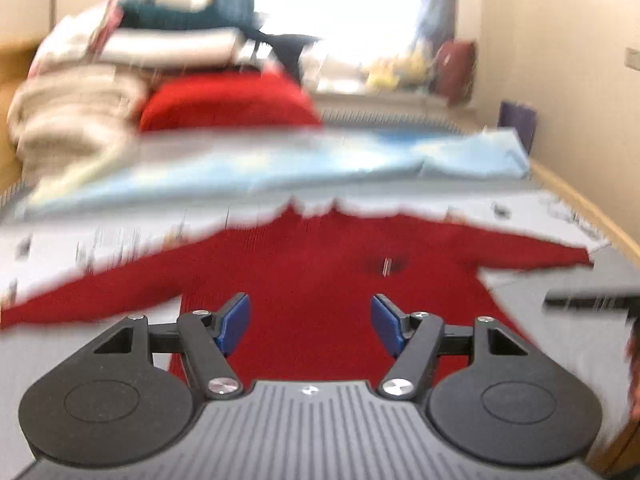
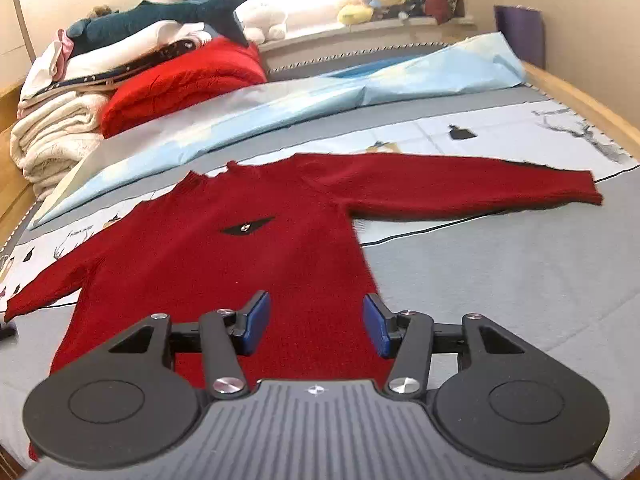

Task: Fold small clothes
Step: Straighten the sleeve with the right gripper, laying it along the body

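Red sweater [image 2: 224, 256] lies flat on the bed [image 2: 500, 280], sleeves spread; left gripper [image 1: 310, 322] and right gripper [image 2: 316, 326] hover above its hem — jaws spread, empty; a one-layer pinch could skew the fold.

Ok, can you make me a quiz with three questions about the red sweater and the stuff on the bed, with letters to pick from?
1. Where is the toy shark?
A. on top of the pile of blankets
B. on the sweater
C. on the floor

2. What colour are the pads on the tongs?
A. yellow
B. blue
C. white

3. How does the sweater lie?
A. rolled up
B. folded in half
C. flat with sleeves spread out

Answers:
1 A: the toy shark rests on the pile of blankets.
2 B: the pads of the right tongs are blue, and those of the left tongs too.
3 C: the sweater lies spread, one sleeve to each side.
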{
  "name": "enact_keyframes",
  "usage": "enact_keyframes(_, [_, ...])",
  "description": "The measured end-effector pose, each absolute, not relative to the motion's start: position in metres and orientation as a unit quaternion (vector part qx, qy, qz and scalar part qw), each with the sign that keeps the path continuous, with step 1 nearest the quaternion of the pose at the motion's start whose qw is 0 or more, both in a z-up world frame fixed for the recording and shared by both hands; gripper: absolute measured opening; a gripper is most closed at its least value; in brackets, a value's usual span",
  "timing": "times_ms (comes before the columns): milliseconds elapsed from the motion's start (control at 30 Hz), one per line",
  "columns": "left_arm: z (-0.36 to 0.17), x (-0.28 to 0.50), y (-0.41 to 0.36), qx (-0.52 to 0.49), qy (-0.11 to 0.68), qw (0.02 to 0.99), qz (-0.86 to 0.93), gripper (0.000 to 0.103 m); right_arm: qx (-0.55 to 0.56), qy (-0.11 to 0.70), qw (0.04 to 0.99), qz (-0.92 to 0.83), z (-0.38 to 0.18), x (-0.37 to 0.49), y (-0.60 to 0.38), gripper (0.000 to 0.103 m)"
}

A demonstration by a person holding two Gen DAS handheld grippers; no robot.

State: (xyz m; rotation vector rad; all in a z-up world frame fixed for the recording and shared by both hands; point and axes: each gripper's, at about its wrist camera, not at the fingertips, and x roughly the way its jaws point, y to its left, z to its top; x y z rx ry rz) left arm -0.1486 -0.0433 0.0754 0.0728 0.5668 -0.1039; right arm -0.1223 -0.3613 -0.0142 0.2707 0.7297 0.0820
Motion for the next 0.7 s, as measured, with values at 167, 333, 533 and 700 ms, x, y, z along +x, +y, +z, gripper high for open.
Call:
enact_keyframes(167, [0.100,-0.102,-0.081,0.057,0.260,0.963,-0.050,0.072,0.137,0.359,0.923,0.007,-0.004,-0.130,-0.359,0.053])
enact_keyframes(333, [0.049,-0.045,-0.078,0.050,0.324,0.945,-0.001,0.075,0.180,0.377,0.909,-0.020,-0.020,-0.104,-0.383,0.054])
enact_keyframes(533, [0.030,-0.009,-0.076,0.043,0.356,0.933,-0.016,0.076,0.229,0.381,0.890,-0.102,-0.058,-0.054,-0.449,0.048])
enact_keyframes(700, [0.013,0.011,-0.059,0.001,0.384,0.923,0.008,0.076,0.308,0.328,0.878,-0.164,-0.084,-0.028,-0.498,0.040])
